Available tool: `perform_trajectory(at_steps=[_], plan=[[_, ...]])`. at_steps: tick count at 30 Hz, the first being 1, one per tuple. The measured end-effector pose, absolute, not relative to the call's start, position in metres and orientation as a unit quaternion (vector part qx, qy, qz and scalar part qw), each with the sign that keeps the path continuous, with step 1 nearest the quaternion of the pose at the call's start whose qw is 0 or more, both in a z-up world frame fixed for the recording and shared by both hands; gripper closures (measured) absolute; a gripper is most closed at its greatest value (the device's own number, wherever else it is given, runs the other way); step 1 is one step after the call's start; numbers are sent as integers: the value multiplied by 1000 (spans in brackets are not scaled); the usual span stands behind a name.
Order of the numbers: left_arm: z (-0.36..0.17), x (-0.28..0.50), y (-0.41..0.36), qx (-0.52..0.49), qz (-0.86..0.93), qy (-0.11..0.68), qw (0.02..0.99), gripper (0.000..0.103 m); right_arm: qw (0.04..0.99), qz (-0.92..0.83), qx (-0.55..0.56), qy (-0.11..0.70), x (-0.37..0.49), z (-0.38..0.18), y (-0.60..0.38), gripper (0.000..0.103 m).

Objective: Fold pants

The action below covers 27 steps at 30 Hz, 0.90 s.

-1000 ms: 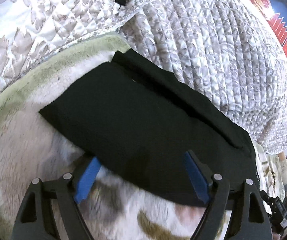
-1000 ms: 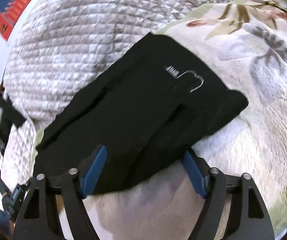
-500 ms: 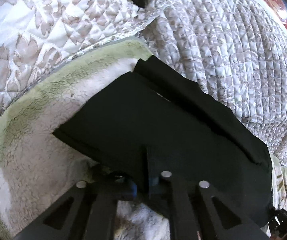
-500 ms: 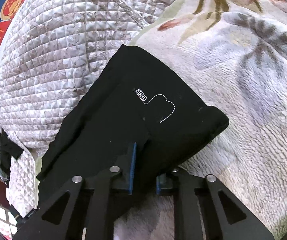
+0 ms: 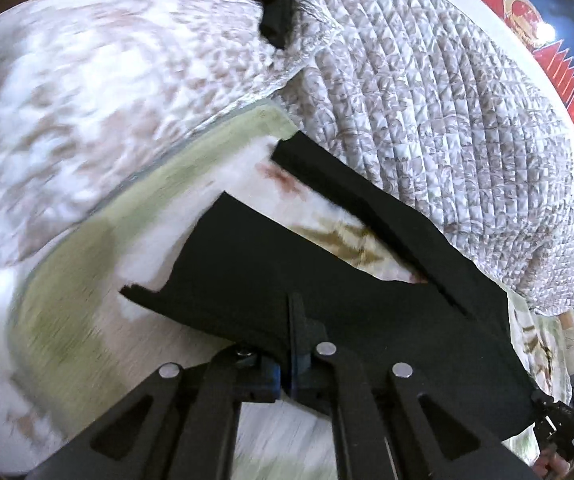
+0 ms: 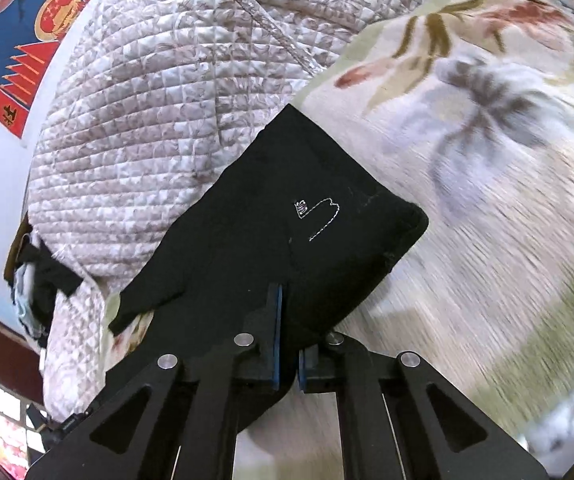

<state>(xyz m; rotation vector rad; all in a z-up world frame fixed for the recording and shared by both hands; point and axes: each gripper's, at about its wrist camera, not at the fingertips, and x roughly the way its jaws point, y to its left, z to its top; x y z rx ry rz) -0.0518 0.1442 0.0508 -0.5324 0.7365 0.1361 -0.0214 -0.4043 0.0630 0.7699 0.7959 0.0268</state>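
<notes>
The black pants [image 5: 287, 272] lie on a fleecy floral blanket [image 5: 87, 264]. My left gripper [image 5: 293, 344] is shut on their near edge and holds it raised, so the top layer has come away from the strip of black cloth [image 5: 367, 204] behind it. In the right wrist view the pants [image 6: 271, 216] show a small white stitched logo [image 6: 319, 216]. My right gripper [image 6: 287, 344] is shut on the near edge there, with the cloth pinched between its blue pads.
A quilted grey-white bedspread [image 5: 447, 112] is bunched up behind the pants. A dark garment [image 5: 275, 4] lies on top of it at the far side. A red and blue poster [image 6: 27, 40] hangs on the wall. The other gripper [image 5: 559, 420] shows at the lower right.
Both grippers went from open to shut on the pants' near edge. Both then lifted it and moved forward, and the top layer peeled off the blanket.
</notes>
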Motion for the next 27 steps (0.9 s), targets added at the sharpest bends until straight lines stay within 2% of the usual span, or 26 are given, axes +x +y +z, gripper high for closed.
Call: perform_trajectory(at_steps=[7,13,18,22,24,25,27], plan=[[11,-82,140,-252,75,405,876,99,836,-20,365,409,-65,44,-411,99],[34,-93,136,-241,81,373,892,99,841,-40,371,391,-82,50,-419,102],[16,-92,139,-237,93,400,881,98,836,-48,364,407,-83,41,-419,102],[15,-92,147,-248,100,408,873,93,818,-54,373,435,-81,27,-418,101],[23,-98,149,-232,132,406,874,88,820,-66,367,434,-84,33,-418,94],[28,-102,150,-220,155,401,875,88,823,-78,358,434,-86,39,-417,85],[40,-109,155,-209,190,384,879,87,833,-111,334,426,-91,52,-414,75]])
